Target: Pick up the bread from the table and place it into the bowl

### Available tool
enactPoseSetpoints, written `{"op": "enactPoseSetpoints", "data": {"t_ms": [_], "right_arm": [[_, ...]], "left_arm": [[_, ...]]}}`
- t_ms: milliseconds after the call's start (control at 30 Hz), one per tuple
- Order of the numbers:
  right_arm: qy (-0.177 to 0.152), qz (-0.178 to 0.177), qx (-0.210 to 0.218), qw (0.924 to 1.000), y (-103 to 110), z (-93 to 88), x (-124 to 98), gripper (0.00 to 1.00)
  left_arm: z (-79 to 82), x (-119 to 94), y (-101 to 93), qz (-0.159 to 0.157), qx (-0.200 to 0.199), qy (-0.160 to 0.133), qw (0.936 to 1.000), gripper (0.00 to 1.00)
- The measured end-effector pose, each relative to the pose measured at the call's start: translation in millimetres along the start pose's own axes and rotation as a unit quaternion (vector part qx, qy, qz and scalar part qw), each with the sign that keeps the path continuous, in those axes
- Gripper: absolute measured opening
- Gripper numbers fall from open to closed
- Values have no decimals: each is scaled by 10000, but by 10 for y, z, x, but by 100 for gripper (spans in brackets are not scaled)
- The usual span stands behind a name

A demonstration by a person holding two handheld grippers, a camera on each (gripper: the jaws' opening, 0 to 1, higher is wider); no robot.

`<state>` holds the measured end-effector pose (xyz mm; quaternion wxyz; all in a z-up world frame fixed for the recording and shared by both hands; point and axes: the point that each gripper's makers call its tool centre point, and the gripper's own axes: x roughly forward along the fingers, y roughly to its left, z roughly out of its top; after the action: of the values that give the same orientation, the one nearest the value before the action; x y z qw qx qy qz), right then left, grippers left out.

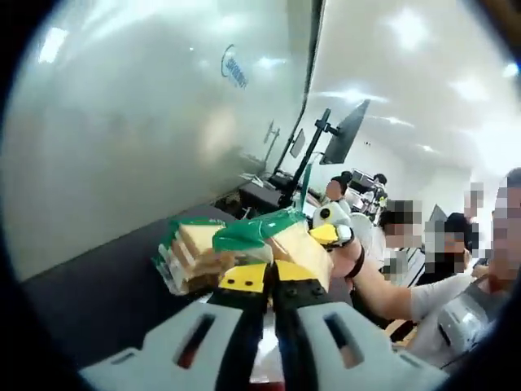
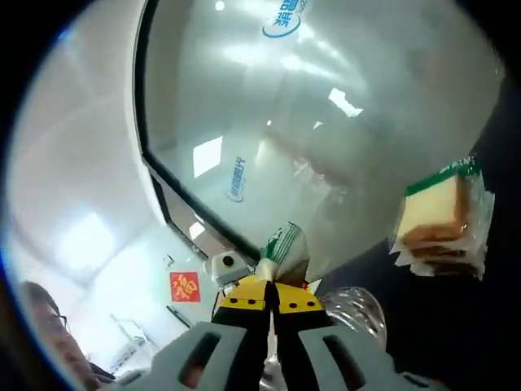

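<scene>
Bread [image 1: 195, 251] in left tool [image 1: 271, 274], green wrapper [image 1: 259, 229] (print illegible)

- Left gripper view: low over the dark desk [image 1: 89, 301], faces up along left tongs [image 1: 264, 281] at glass wall [image 1: 146, 122]; bread [image 1: 203, 252] very near lens.
- Right gripper view: rolled hard, faces up along right tongs [image 2: 271, 297] at glass wall [image 2: 342, 138]; bread [image 2: 444, 224] farther off.
- Shared: wall, bread.

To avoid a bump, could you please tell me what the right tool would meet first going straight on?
The right tool is shut on a green-and-white plastic wrapper; beyond it, probably the frosted glass wall, though depth is unclear.
</scene>
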<state>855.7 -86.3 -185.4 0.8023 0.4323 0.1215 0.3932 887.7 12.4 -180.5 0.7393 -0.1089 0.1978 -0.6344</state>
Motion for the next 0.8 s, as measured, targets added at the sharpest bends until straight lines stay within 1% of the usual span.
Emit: {"op": "enactPoseSetpoints", "data": {"t_ms": [33,67,100,167,200,233,300,367,433,467,500,533,567,600,633,667,700,733,767,800], "right_arm": [[80,-35,35,10000,16,-92,-1,0],[179,-114,61,9998,22,-221,-6,0],[246,-162,69,9995,22,-308,-9,0],[433,-225,145,9987,16,-483,-29,0],[506,-255,172,9982,6,-557,-40,0],[606,-354,184,9974,-29,-632,-51,0],[664,-430,246,9966,-82,-711,-62,0],[693,-426,291,9963,-79,-784,-71,0],[689,-438,313,9962,-92,-804,-79,0],[657,-493,275,9962,-107,-810,-84,0],[649,-601,217,9958,-146,-828,-87,0],[686,-620,194,9955,-155,-856,-85,0],[741,-671,80,9950,-182,-887,-90,1],[726,-711,16,9948,-190,-900,-96,7],[649,-695,29,9955,-179,-881,-100,24],[617,-626,99,9961,-139,-854,-105,36],[601,-551,123,9966,-95,-830,-111,44],[484,-544,-82,9973,-80,-765,-122,47],[463,-637,-242,9966,-86,-729,-153,44],[444,-619,-272,9967,-59,-700,-176,40]], "left_arm": [[-84,-60,-33,54,-34,38,10000,0],[-185,-135,-54,123,-86,66,9999,0],[-277,-180,-50,201,-106,154,9996,0],[-437,-251,-70,197,-85,267,9994,0],[-518,-274,-75,207,-116,398,9989,0],[-608,-310,-48,295,-138,561,9979,0],[-689,-343,-47,394,-168,575,9974,0],[-770,-367,-57,477,-127,659,9966,0],[-813,-381,-47,568,83,674,9961,0],[-839,-382,-13,655,270,717,9949,0],[-860,-383,-1,706,562,738,9932,4],[-916,-374,0,684,708,855,9915,13],[-1035,-400,4,755,762,1169,9873,20],[-1095,-393,-26,658,786,1276,9865,34],[-1116,-399,-15,684,818,1308,9857,42],[-1127,-432,27,782,962,1346,9831,44],[-1057,-439,49,827,1127,1129,9837,42],[-1007,-455,52,815,1063,1001,9859,42],[-986,-484,77,833,1055,1009,9858,43],[-944,-494,103,889,1063,939,9859,43]]}}
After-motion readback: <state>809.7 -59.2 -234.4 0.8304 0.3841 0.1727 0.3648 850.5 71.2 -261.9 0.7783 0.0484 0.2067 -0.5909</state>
